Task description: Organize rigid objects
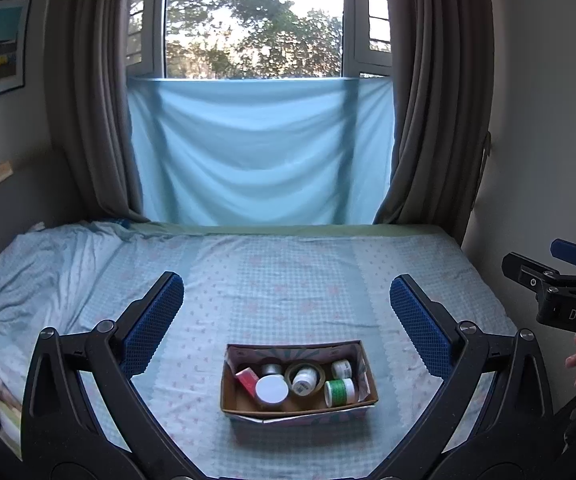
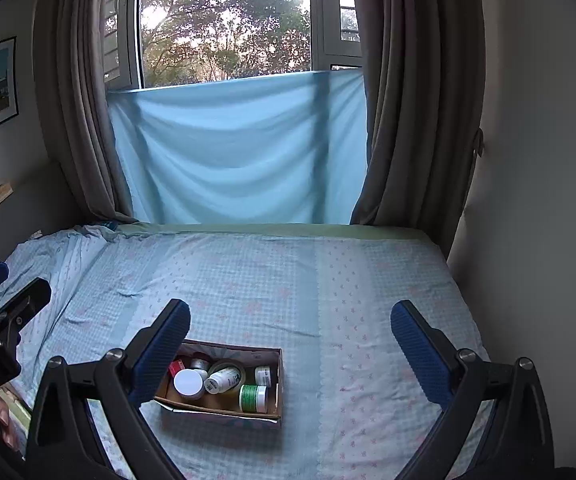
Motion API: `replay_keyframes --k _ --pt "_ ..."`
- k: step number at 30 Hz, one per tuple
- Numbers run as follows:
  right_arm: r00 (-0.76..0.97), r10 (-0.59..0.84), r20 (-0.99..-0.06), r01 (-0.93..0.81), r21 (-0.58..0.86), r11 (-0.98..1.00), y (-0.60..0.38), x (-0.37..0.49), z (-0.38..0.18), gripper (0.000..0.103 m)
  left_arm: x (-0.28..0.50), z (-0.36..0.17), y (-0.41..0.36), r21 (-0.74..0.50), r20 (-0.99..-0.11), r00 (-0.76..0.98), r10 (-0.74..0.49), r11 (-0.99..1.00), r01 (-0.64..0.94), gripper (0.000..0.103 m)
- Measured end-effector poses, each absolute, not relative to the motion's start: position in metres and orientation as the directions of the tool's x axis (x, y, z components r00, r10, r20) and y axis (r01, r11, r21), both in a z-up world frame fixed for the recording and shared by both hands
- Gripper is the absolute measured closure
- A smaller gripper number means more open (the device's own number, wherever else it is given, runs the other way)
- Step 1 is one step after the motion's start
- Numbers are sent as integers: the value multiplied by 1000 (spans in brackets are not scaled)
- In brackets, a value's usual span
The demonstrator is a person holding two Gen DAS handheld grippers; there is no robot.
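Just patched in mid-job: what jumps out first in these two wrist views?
A small cardboard box sits alone in the middle of the bed, packed with jars, a tape roll, a green-labelled jar on its side and a red carton. Behind, a blue sheet covers the lower window. Both grippers hover open and empty.

L gripper (image 1: 287, 320) & R gripper (image 2: 290, 346) both wide apart, empty.

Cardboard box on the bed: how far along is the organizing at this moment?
Looks done: every visible item, including the green-labelled jar, white-lidded jar, red box and tape roll, sits inside the cardboard box. In hand: nothing; left gripper and right gripper are open and empty. Left: no loose items show on the bed.
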State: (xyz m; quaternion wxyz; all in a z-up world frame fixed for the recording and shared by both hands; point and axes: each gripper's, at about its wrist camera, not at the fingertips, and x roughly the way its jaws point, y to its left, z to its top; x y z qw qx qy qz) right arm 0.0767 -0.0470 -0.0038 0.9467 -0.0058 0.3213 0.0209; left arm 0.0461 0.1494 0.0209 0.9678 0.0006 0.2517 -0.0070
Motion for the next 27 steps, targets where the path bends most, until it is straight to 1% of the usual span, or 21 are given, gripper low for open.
replay_keyframes --k 27 --pt "794 14 -608 -19 -1 1000 -50 81 -2 3 48 25 147 5 -463 886 -15 1000 19 0"
